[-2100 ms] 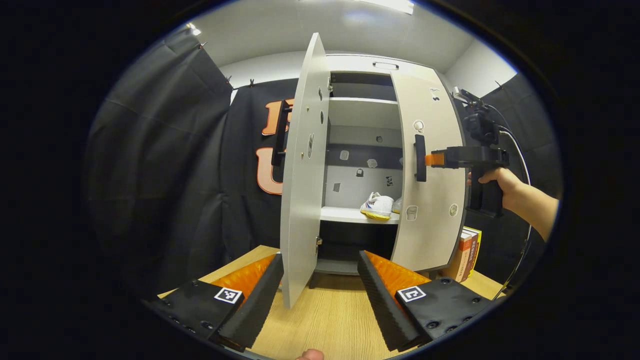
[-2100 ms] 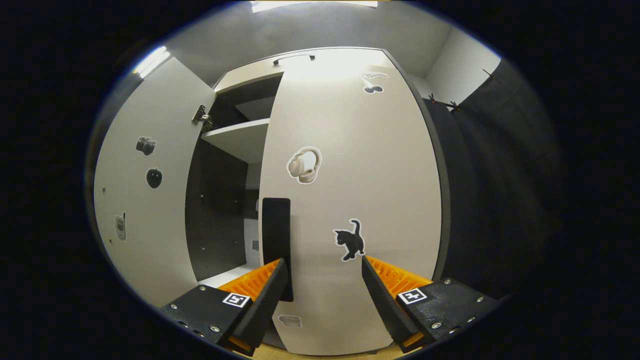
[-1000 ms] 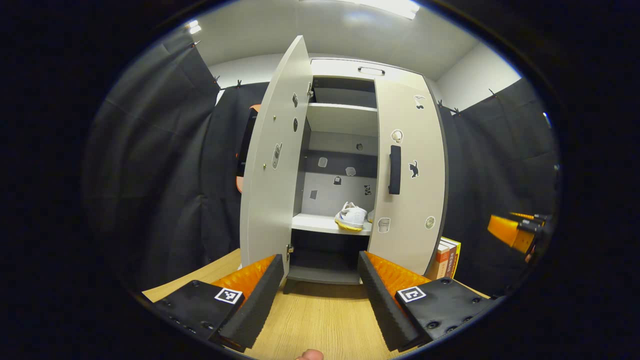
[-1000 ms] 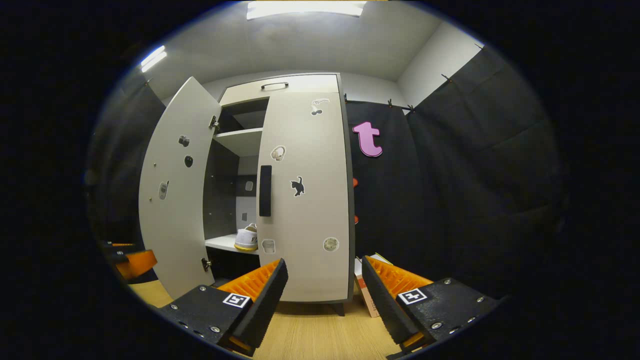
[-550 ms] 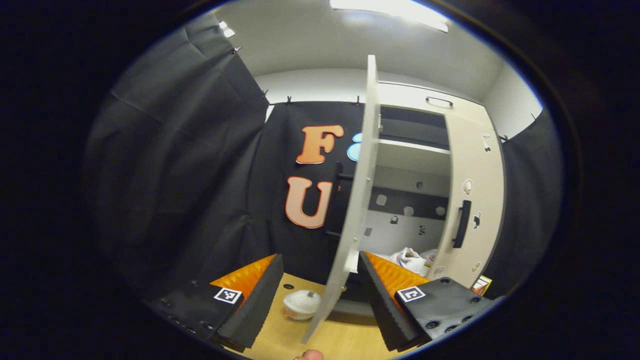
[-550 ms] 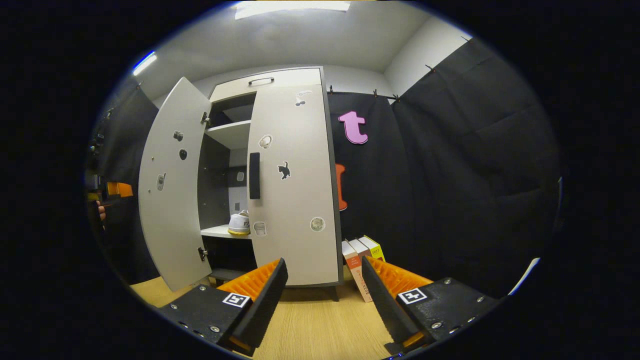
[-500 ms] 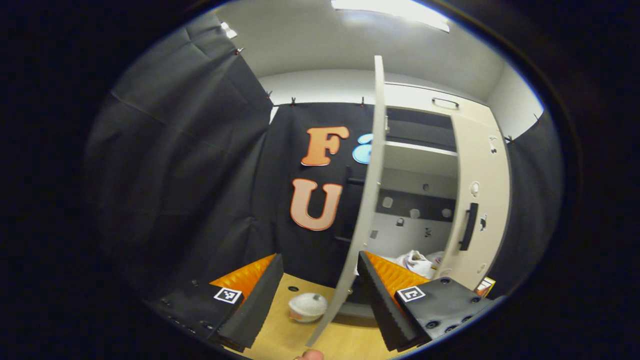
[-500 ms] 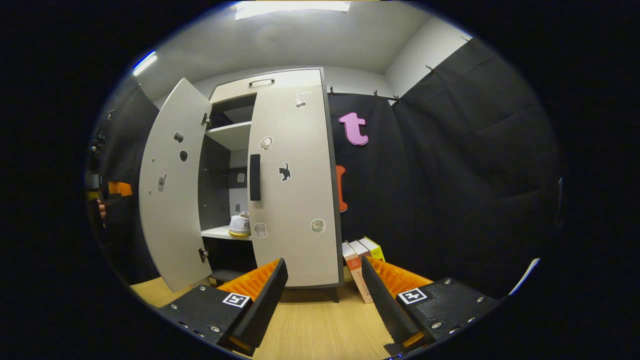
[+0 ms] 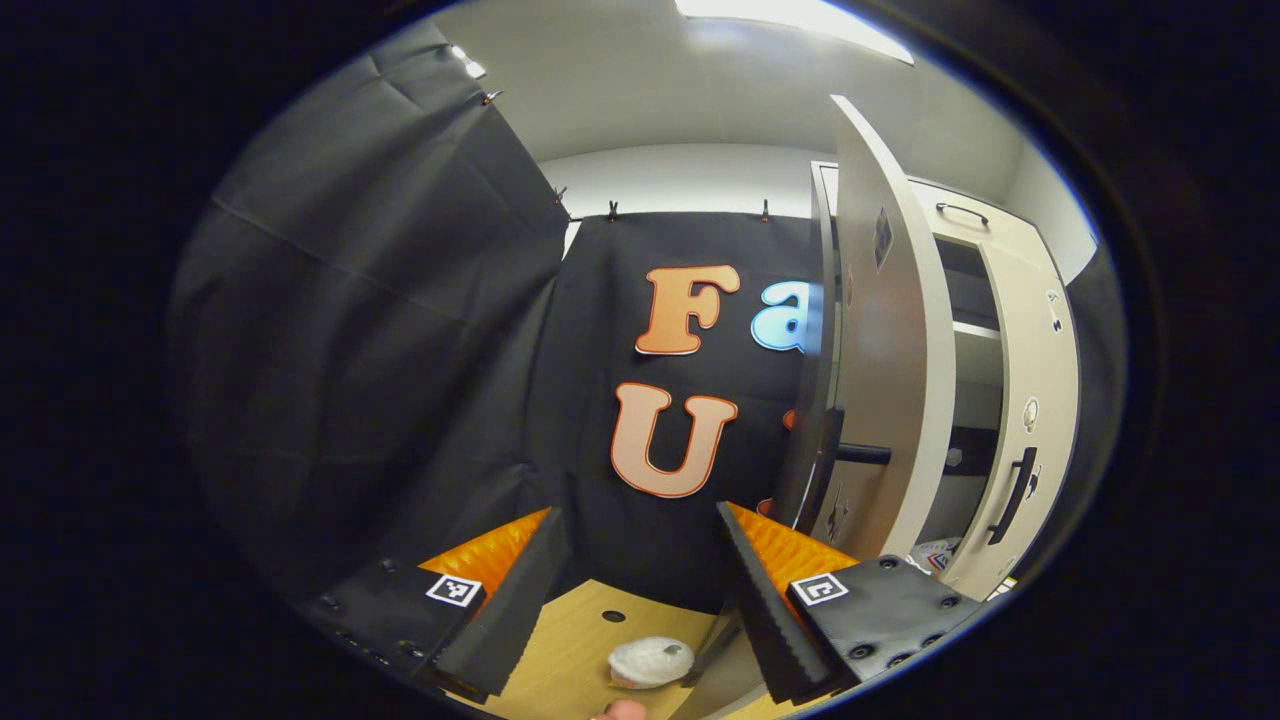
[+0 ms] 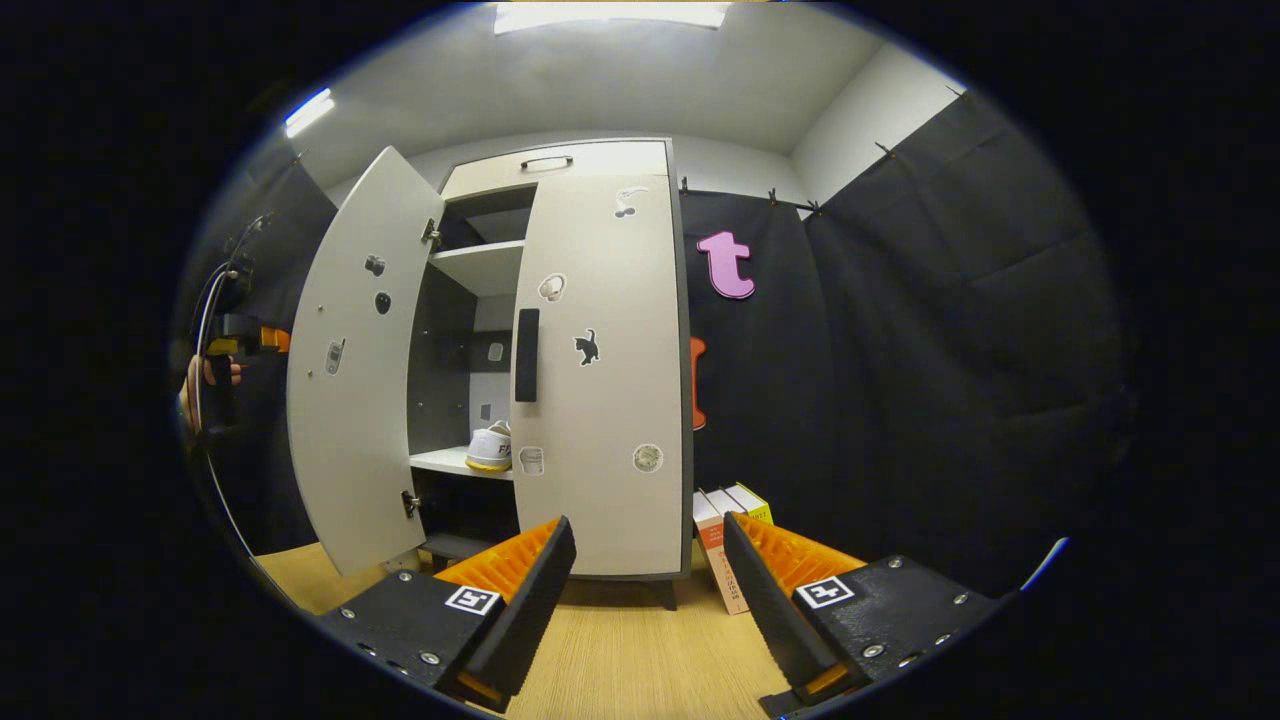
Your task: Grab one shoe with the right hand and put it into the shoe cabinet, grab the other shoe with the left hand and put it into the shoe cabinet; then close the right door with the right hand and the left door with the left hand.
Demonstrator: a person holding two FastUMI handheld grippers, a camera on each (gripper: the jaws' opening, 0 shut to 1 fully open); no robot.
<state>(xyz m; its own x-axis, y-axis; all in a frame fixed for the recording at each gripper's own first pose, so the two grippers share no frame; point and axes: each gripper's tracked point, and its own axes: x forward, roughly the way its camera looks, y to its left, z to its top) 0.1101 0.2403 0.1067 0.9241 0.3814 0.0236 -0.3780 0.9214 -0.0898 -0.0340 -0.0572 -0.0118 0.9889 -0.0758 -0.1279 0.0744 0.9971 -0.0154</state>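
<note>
— Now that the right door (image 10: 600, 380) stands flat against the shoe cabinet (image 10: 555, 165), what has changed?

— That door was being pushed by its handle two seconds ago; it now looks closed, and the right gripper (image 10: 645, 590) has pulled back low over the table (image 10: 620, 660), fingers wide apart and holding nothing. One half of the closing job seems done.

— And the left door (image 10: 355, 370)?

— Still swung out, at centre left of the right gripper view. The left gripper (image 9: 635, 590) has swung round to the door's outer side: in the left gripper view the door (image 9: 885, 380) now stands edge-on at right, its dark handle (image 9: 830, 470) just beyond the right finger. The jaws are open and empty.

— The shoes?

— One white shoe (image 10: 492, 448) sits on the cabinet shelf, middle of the right gripper view; the second I cannot make out clearly.

— The hand's pose?

— At far left of the right gripper view, a hand (image 10: 200, 385) holds the left gripper raised at handle height behind the door, apparently ready to push it shut.
</note>
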